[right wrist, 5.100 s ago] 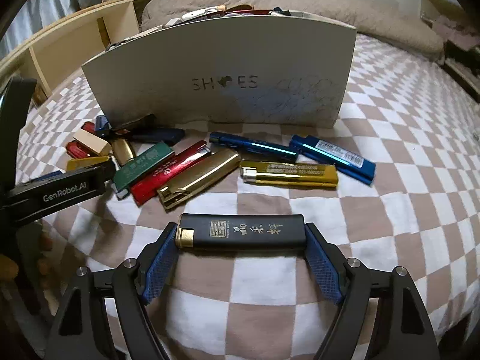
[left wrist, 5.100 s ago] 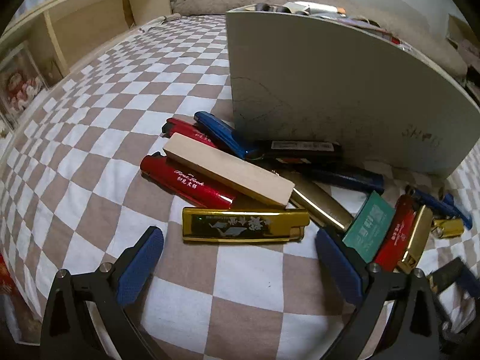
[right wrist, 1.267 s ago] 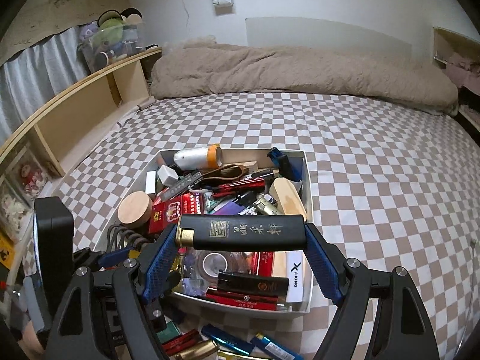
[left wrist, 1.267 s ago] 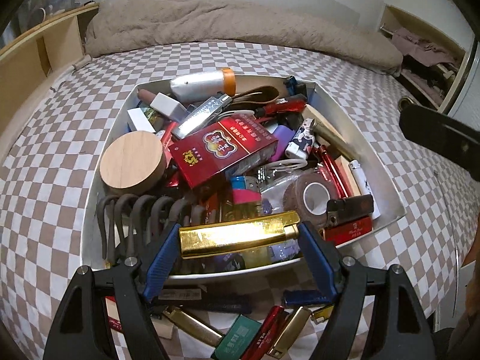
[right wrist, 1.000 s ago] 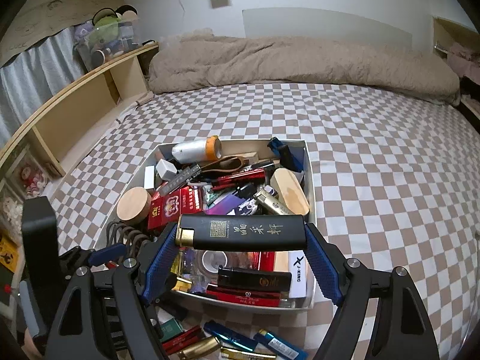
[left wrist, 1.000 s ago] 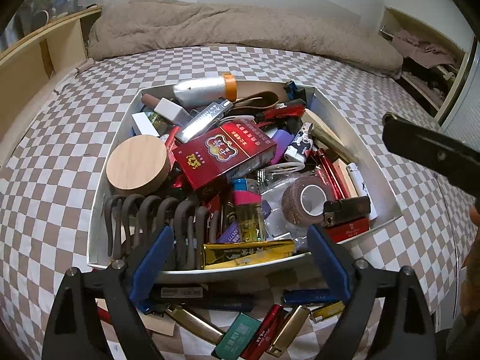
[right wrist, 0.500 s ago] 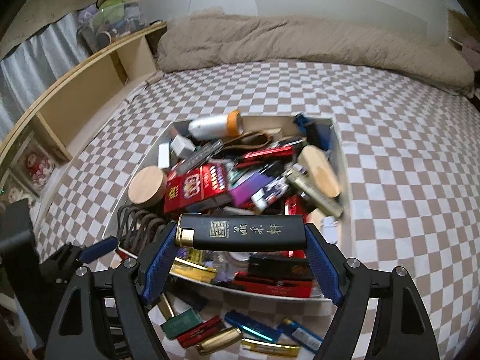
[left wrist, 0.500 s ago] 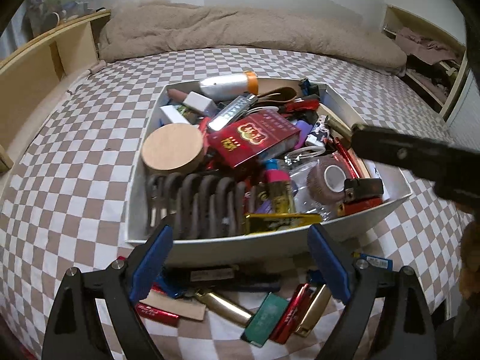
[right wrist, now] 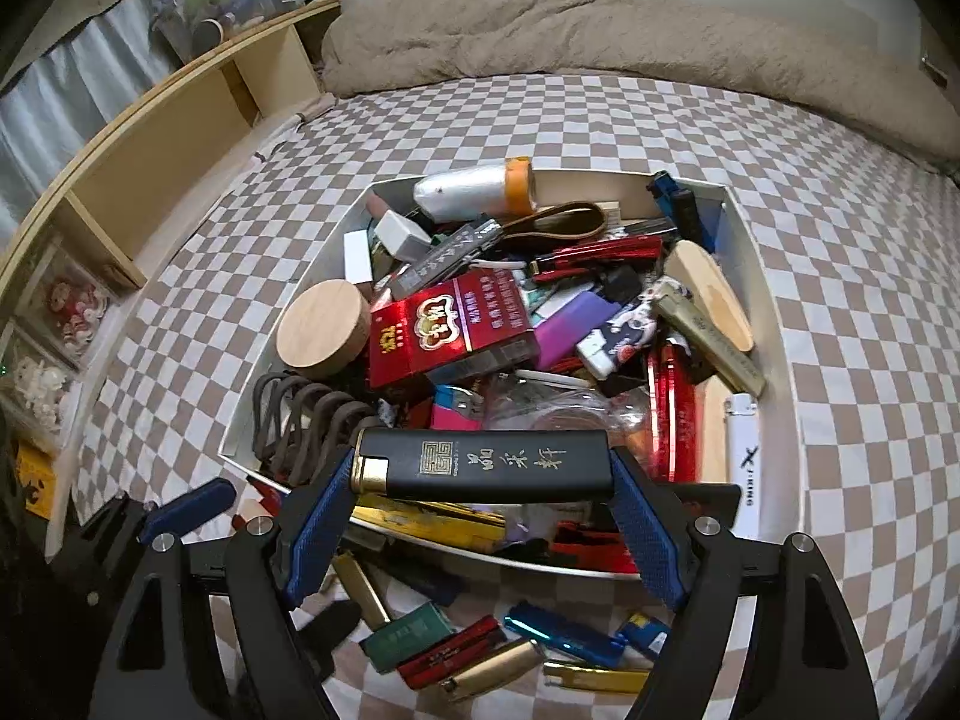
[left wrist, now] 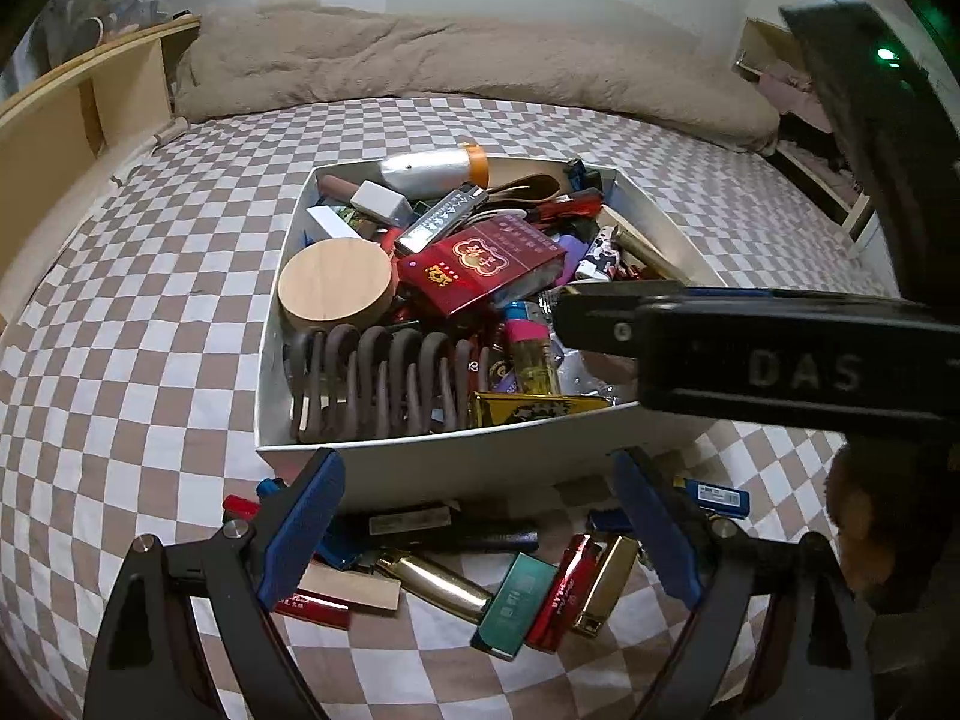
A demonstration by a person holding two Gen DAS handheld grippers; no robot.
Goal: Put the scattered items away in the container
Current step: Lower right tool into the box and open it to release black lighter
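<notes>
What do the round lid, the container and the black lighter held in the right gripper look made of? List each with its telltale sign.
Round lid: pale wood, matt, with faint grain on top.
Container: looks like white cardboard, matt; thin flat walls with sharp folded corners.
Black lighter: smooth satin black casing with gold printed characters and a shiny gold, metal-looking cap; whether the casing is metal or plastic cannot be told.

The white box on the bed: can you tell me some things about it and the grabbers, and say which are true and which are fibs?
1. The right gripper is clamped on a black lighter. True.
2. The left gripper holds a gold lighter. False: its jaws are open and empty.
3. The white box is empty. False: it is piled full.
4. Lighters lie on the checkered bedspread outside the box. True.
</notes>
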